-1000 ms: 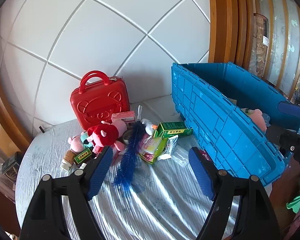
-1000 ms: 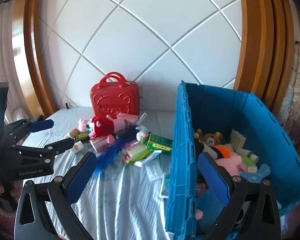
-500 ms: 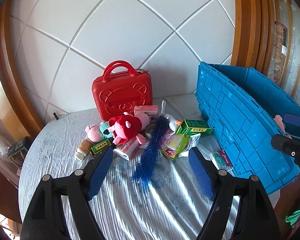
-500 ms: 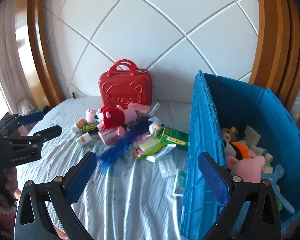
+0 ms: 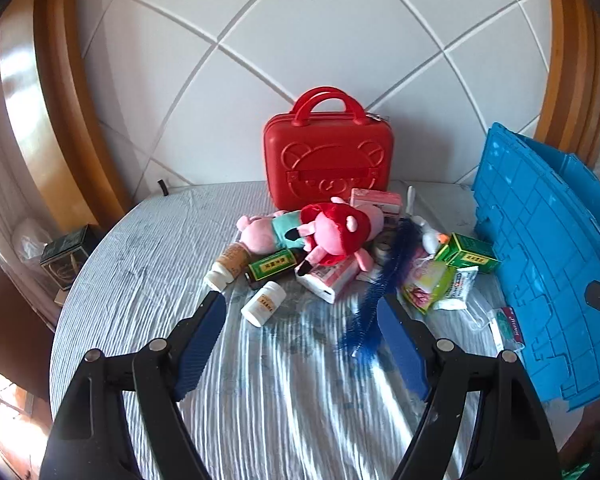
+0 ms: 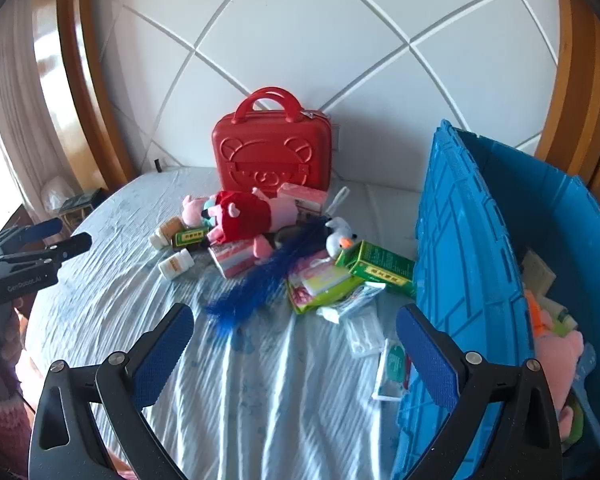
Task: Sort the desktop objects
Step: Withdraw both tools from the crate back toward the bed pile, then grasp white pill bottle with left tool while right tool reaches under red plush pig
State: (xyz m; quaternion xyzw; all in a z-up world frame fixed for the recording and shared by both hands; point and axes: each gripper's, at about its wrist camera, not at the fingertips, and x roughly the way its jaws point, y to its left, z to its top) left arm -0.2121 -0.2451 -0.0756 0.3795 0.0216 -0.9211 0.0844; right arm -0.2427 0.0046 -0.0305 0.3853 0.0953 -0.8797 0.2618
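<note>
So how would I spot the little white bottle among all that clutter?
Start at the red case standing against the wall, then come forward past the plush pigs. The white bottle lies alone at the pile's front edge, the only all-white one, with an orange label.

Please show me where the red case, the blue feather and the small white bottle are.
red case (image 5: pixel 328 160), left wrist view, front face.
blue feather (image 6: pixel 260 280), right wrist view, middle.
white bottle (image 5: pixel 263 304), left wrist view, label side.
</note>
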